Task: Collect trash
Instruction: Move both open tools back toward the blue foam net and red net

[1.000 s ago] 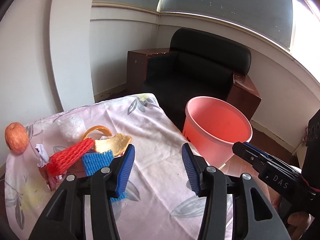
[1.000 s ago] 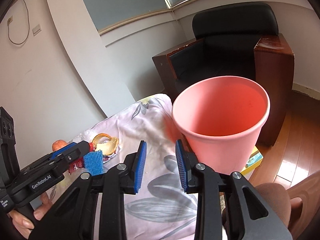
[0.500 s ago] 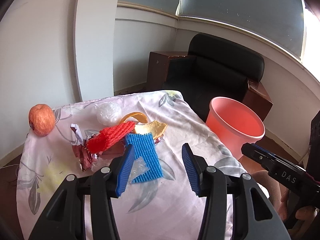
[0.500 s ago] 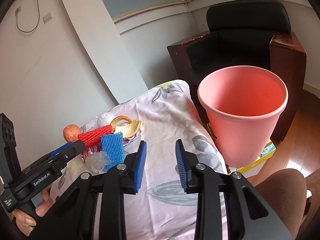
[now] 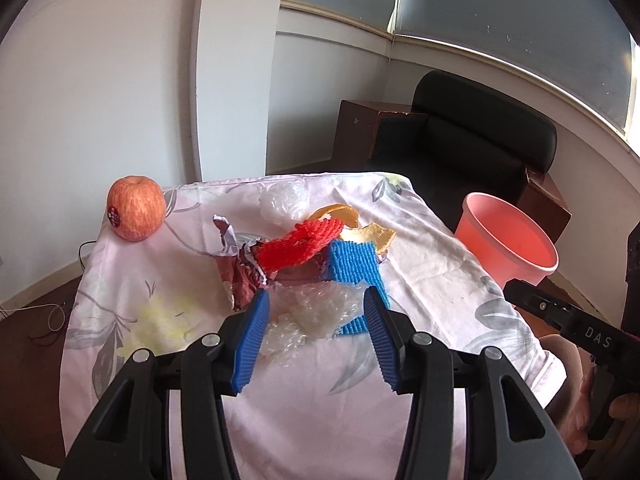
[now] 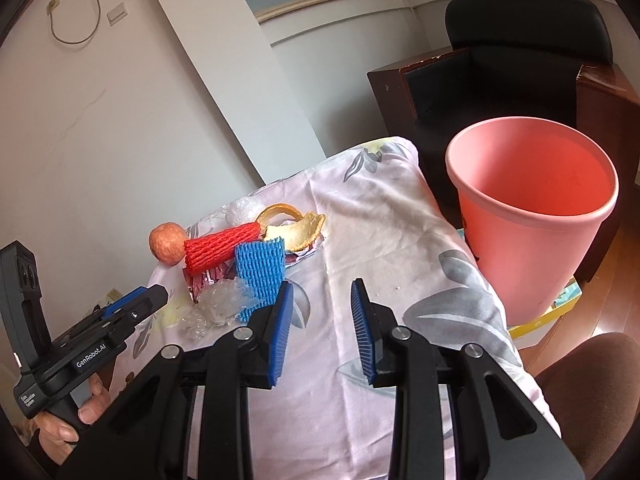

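A trash pile lies on the flowered cloth: a red foam net, a blue foam net, orange peel, a foil wrapper and crumpled clear plastic. My left gripper is open, its blue pads either side of the clear plastic and just short of it, not pressing on it. My right gripper is open over bare cloth, right of the blue net. The pink bin stands off the table's right side.
A whole apple sits at the table's far left corner, and a clear plastic ball lies behind the pile. A black armchair with wooden sides stands behind the bin. A person's hand holds the left gripper's handle.
Both grippers have swung left toward the trash pile. The pile now sits straight ahead of my left jaws, and the bin has slid toward the right in both views. Neither gripper's jaws have changed.
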`<act>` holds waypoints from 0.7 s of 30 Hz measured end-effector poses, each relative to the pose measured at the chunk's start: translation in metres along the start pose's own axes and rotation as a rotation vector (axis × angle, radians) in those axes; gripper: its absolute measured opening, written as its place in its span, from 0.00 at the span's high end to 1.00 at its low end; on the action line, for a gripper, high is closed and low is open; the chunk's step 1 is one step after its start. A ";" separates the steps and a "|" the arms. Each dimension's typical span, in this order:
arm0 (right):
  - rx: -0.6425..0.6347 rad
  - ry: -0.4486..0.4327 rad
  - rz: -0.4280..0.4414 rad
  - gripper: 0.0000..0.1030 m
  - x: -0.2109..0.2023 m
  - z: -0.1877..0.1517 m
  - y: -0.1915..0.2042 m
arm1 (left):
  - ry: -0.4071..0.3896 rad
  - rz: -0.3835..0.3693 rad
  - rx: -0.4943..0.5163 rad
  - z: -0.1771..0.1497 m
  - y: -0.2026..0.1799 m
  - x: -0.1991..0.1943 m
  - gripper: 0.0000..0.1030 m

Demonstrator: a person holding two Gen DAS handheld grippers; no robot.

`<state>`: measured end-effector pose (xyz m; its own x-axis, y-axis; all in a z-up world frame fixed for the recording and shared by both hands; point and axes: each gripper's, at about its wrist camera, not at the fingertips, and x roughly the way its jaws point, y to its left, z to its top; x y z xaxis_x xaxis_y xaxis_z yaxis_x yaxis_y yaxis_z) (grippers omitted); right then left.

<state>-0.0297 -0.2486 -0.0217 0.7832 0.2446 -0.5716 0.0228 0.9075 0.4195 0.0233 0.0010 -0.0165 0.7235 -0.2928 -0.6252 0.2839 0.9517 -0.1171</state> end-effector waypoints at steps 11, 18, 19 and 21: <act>-0.094 0.076 0.106 0.70 0.027 -0.006 0.029 | 0.004 -0.003 -0.014 -0.004 0.021 0.003 0.53; -0.115 0.146 0.214 0.70 0.051 0.001 0.052 | 0.007 0.004 0.007 -0.005 0.026 0.007 0.53; -0.121 0.156 0.223 0.70 0.056 0.002 0.055 | 0.009 0.004 -0.001 -0.005 0.029 0.007 0.53; -0.135 0.166 0.225 0.65 0.066 0.007 0.061 | 0.012 0.005 -0.015 -0.007 0.033 0.007 0.53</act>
<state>0.0274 -0.1790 -0.0288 0.6468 0.4865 -0.5873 -0.2311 0.8589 0.4570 0.0338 0.0309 -0.0303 0.7173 -0.2869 -0.6349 0.2705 0.9545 -0.1257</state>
